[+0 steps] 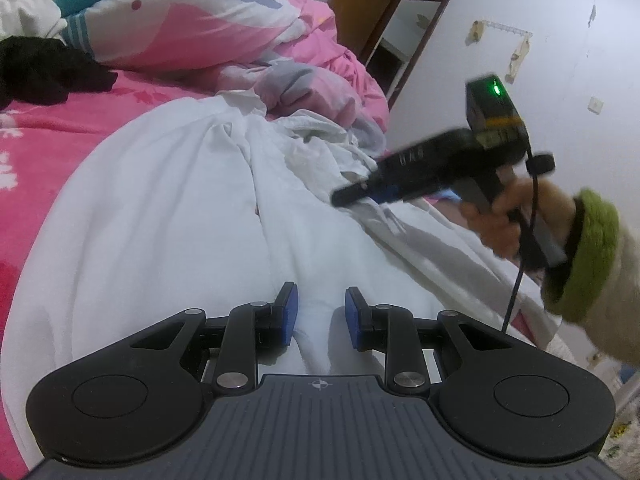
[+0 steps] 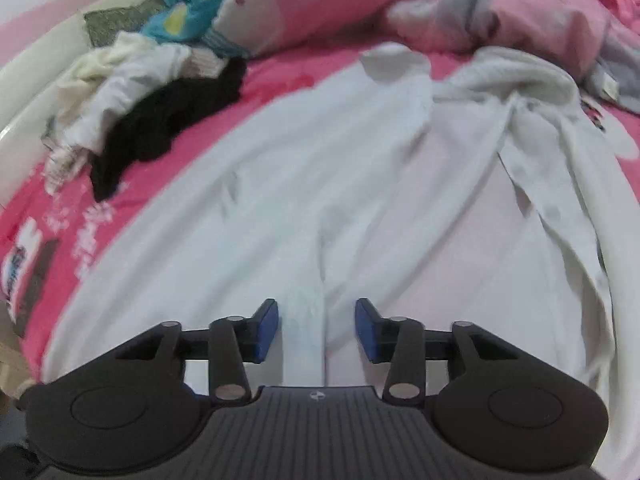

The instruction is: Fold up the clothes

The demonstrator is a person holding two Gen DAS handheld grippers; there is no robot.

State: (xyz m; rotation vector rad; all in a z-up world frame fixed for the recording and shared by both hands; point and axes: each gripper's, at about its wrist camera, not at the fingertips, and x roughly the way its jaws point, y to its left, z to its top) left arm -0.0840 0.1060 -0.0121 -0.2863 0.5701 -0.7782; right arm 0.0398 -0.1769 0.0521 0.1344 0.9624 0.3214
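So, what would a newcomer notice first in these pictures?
Probably the big white garment spread across the bright pink bedsheet. Next, the right gripper hanging blurred over the garment's right side, and the black clothing heaped at the far left.

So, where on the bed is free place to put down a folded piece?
The bare pink sheet between the white garment and the black clothing is free. The far side is crowded: the rumpled quilt and a heap of pale clothes.
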